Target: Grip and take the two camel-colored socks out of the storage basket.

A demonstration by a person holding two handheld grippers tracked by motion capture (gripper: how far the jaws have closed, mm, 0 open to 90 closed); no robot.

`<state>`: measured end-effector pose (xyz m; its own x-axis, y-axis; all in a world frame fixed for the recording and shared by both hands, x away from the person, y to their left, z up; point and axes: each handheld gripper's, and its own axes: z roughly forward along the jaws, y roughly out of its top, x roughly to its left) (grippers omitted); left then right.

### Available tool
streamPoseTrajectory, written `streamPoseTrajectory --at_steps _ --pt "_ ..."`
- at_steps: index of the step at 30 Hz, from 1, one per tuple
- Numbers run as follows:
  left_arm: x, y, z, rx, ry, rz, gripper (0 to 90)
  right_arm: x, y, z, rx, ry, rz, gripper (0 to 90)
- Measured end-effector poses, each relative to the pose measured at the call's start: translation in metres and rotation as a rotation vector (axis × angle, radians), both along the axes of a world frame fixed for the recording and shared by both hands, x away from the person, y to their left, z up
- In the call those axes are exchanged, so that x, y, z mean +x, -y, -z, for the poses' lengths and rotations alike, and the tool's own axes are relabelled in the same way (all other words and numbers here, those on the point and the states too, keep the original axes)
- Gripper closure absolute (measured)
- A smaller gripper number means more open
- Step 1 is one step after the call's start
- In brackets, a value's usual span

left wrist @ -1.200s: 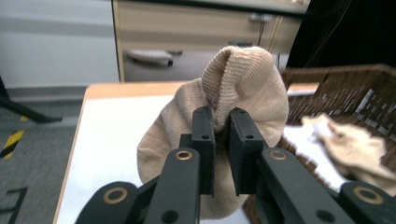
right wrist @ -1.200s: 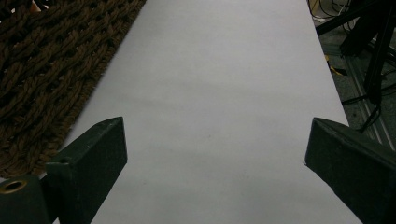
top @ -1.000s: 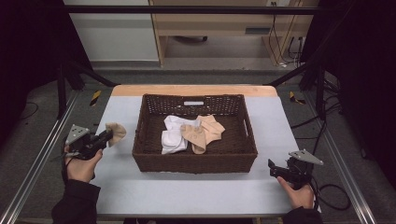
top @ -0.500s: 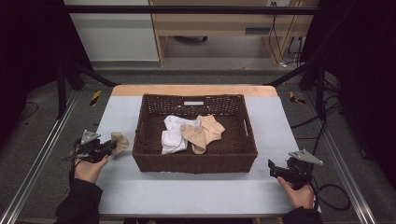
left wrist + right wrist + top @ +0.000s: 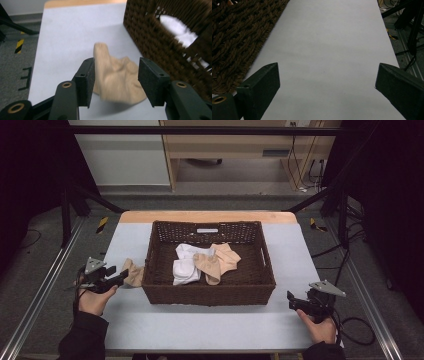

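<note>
A tan sock (image 5: 133, 274) (image 5: 117, 77) lies crumpled on the pale table just left of the dark wicker basket (image 5: 159, 292). My left gripper (image 5: 120, 278) (image 5: 115, 81) is right at it. Its jaws have just been opening and stand apart on either side of the sock without pressing it. Inside the basket lie a white sock (image 5: 186, 265) and two tan socks (image 5: 217, 261). My right gripper (image 5: 292, 300) (image 5: 325, 85) rests at the table's front right, wide open over bare surface.
The basket's woven wall (image 5: 160, 37) stands close on the right of the left gripper, and its corner (image 5: 239, 32) lies left of the right gripper. Metal rails (image 5: 40, 290) run along both table sides. A wooden shelf (image 5: 230, 150) stands behind.
The left gripper came down from holding the tan sock above the table, moved a little toward the basket, and let go. The sock now lies on the table. The right gripper stayed still.
</note>
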<state>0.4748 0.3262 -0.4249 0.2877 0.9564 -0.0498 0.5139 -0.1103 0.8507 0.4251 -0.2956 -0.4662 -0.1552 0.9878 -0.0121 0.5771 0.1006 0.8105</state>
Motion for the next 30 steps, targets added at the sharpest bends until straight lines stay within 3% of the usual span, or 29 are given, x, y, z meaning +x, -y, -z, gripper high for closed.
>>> streamPoseTrajectory --at_steps 7,13,30 --pt "-0.010 0.008 -0.028 -0.062 0.119 -0.008 43.5 0.000 0.001 0.000 0.001 0.005 0.003 5.8" --pt "-0.016 0.022 -0.043 -0.086 0.181 0.016 41.6 0.000 0.001 0.000 0.002 0.005 0.004 5.8" --pt "-0.013 0.072 -0.067 -0.099 0.238 0.128 41.5 0.000 0.002 0.000 0.009 0.006 0.005 5.7"
